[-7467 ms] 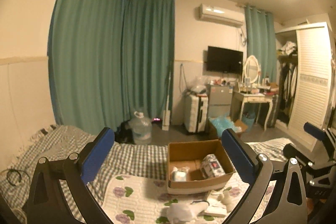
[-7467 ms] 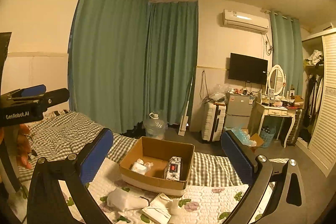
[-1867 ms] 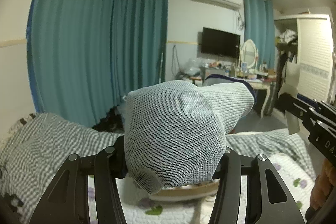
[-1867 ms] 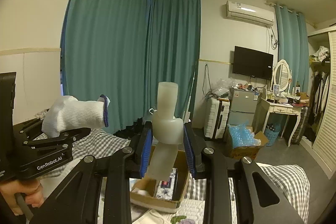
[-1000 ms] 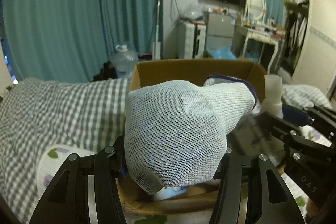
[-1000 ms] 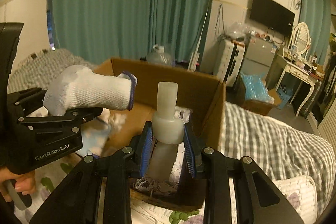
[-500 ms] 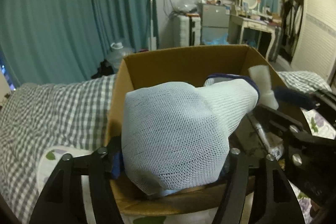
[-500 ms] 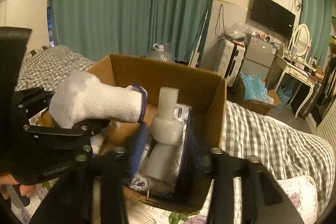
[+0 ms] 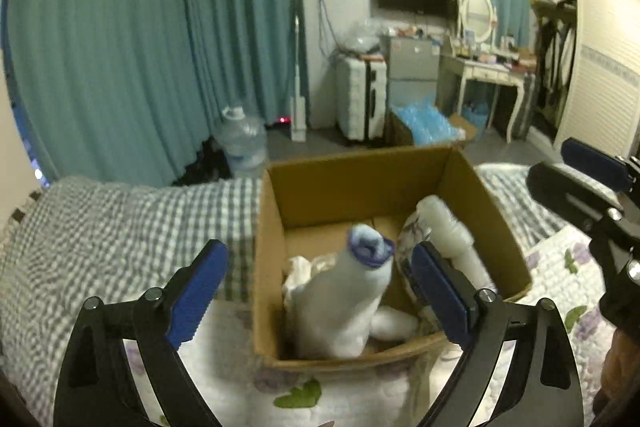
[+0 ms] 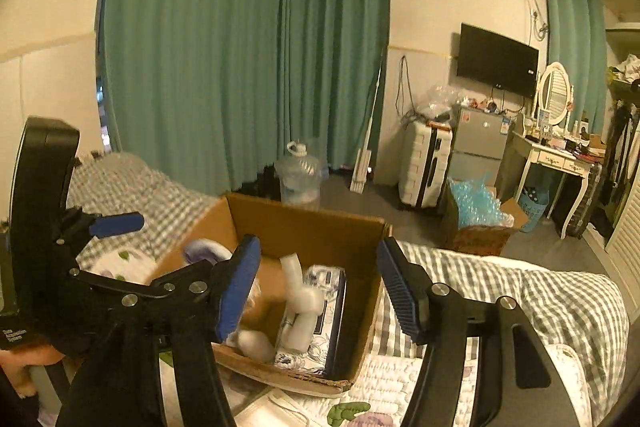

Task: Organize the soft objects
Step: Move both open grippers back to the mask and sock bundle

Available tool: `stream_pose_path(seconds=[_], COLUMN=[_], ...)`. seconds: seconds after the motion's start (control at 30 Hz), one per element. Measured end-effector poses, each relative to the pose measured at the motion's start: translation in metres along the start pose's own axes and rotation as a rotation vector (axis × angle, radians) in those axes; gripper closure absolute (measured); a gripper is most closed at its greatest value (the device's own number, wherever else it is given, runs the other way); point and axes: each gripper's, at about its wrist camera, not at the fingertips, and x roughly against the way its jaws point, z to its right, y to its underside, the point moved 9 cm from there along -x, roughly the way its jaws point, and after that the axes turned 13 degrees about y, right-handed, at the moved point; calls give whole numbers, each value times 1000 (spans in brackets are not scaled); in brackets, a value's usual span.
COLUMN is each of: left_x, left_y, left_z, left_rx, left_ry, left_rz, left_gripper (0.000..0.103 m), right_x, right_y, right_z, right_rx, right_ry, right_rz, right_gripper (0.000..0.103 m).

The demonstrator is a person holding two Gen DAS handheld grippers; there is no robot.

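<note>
A brown cardboard box stands on the bed. A white sock with a blue cuff lies in the box, blurred; its cuff also shows in the right wrist view. A white soft bottle-shaped object leans inside, on a flowered tissue pack. My left gripper is open and empty just above the box's near side. My right gripper is open and empty above the box.
The box sits on a flowered quilt over a checked blanket. White flat items lie in front of the box. A water jug, a suitcase, a fridge and a dressing table stand on the floor beyond.
Both grippers have opened. The sock has dropped from the left gripper into the box, and the white soft object has dropped from the right gripper onto the tissue pack.
</note>
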Motion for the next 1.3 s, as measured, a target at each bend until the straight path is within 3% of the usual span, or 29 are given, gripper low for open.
stream_pose_path(seconds=[0.23, 0.33, 0.57, 0.63, 1.03, 1.2, 1.3], left_x=[50, 77, 132, 146, 205, 211, 211], left_y=[-12, -14, -20, -21, -15, -11, -6], left_z=[-5, -4, 2, 5, 26, 30, 28], left_rx=[4, 4, 5, 2, 19, 13, 26], left_ry=[-30, -44, -62, -70, -58, -68, -79], left_rz=[82, 116, 183, 196, 274, 288, 303], left_gripper=[8, 8, 8, 0, 0, 0, 0], right_x=[53, 79, 137, 153, 207, 217, 216], right_y=[-27, -37, -54, -57, -53, -43, -36], right_z=[7, 9, 18, 21, 22, 13, 14], right_rx=[-42, -64, -107, -122, -74, -19, -9], right_ry=[0, -1, 11, 14, 64, 58, 106], right_rz=[73, 107, 164, 179, 178, 184, 186], right_gripper=[28, 16, 0, 0, 0, 0, 0])
